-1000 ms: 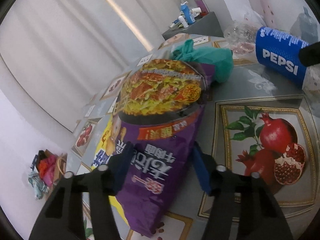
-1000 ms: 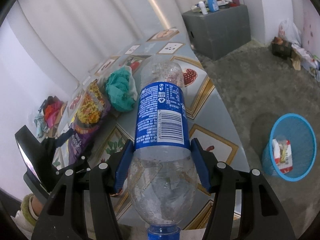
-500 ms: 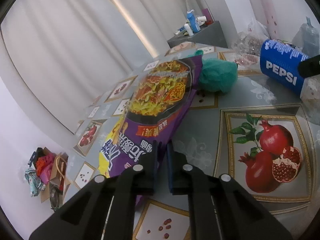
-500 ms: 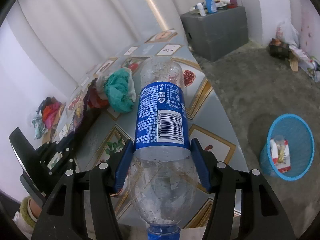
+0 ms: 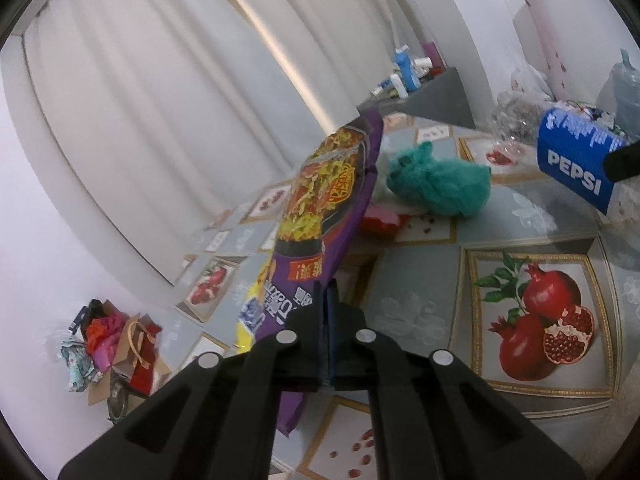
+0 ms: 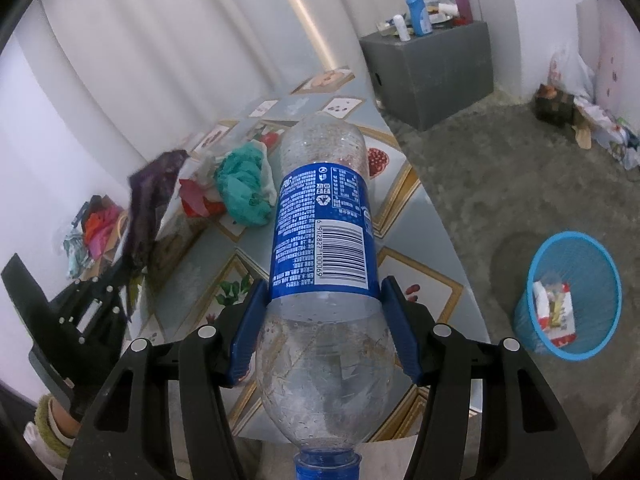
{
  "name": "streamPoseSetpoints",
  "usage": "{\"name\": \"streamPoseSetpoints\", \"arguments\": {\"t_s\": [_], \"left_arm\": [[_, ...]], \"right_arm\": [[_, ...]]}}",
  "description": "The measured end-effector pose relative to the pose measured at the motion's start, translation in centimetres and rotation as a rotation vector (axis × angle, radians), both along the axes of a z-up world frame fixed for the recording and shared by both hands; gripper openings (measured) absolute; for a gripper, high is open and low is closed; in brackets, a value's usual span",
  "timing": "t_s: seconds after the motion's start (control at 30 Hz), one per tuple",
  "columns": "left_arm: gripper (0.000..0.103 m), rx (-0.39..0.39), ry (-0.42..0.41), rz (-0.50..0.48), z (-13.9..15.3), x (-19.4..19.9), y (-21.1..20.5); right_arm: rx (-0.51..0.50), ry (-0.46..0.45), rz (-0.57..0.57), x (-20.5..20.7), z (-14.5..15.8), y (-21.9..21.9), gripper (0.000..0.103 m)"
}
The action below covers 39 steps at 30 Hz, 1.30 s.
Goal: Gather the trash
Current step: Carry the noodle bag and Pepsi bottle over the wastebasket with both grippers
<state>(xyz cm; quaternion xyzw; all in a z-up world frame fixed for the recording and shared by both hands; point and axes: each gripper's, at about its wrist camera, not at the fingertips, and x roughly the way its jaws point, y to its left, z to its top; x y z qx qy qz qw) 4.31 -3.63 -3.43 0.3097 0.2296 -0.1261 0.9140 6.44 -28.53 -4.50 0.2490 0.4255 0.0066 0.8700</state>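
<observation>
My left gripper is shut on the lower edge of a purple noodle packet, which stands tilted up off the table. In the right wrist view the same packet hangs from the left gripper at the left. My right gripper is shut on an empty clear Pepsi bottle with a blue label, cap end toward the camera. That bottle also shows at the right edge of the left wrist view. A crumpled green bag and a red wrapper lie on the table beyond the packet.
The table has a grey cloth printed with pomegranates. A blue mesh bin holding some trash stands on the floor at the right. A grey cabinet with bottles on top is at the back. Bags and clutter lie on the floor at the left.
My left gripper closed on the purple packet and lifted its near end, so the packet now stands tilted up and the red wrapper under it shows. The right gripper and bottle stayed put.
</observation>
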Motion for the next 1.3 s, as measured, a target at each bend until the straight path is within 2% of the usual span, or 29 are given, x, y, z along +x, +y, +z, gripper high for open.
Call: {"name": "streamPoseSetpoints", "arguments": {"t_s": [0.63, 0.73, 0.9, 1.03, 1.1, 1.23, 1.3], "left_arm": [[0.001, -0.055, -0.190, 0.005, 6.9, -4.3, 2.9], [0.001, -0.069, -0.228, -0.021, 8.4, -5.4, 2.4], [0.001, -0.114, -0.269, -0.117, 11.0, -7.3, 0.2], [0.001, -0.193, -0.224, -0.245, 13.1, -8.2, -2.6], [0.001, -0.244, -0.167, -0.330, 14.0, -8.3, -4.7], [0.001, -0.342, -0.014, -0.493, 15.2, -7.8, -9.6], [0.001, -0.378, 0.103, -0.574, 15.2, -7.0, -12.8]], "right_arm": [[-0.039, -0.091, -0.029, -3.5, 3.4, 0.1, 0.054], [-0.038, -0.116, -0.050, -4.4, 4.1, -0.4, 0.054], [-0.037, -0.151, -0.109, -6.4, 4.8, -2.3, 0.054], [-0.039, -0.162, -0.193, -8.7, 4.9, -4.8, 0.054], [-0.039, -0.160, -0.257, -10.4, 4.7, -6.7, 0.054], [-0.028, -0.138, -0.386, -13.6, 3.7, -10.1, 0.054], [-0.016, -0.120, -0.460, -15.3, 2.9, -12.1, 0.054]]}}
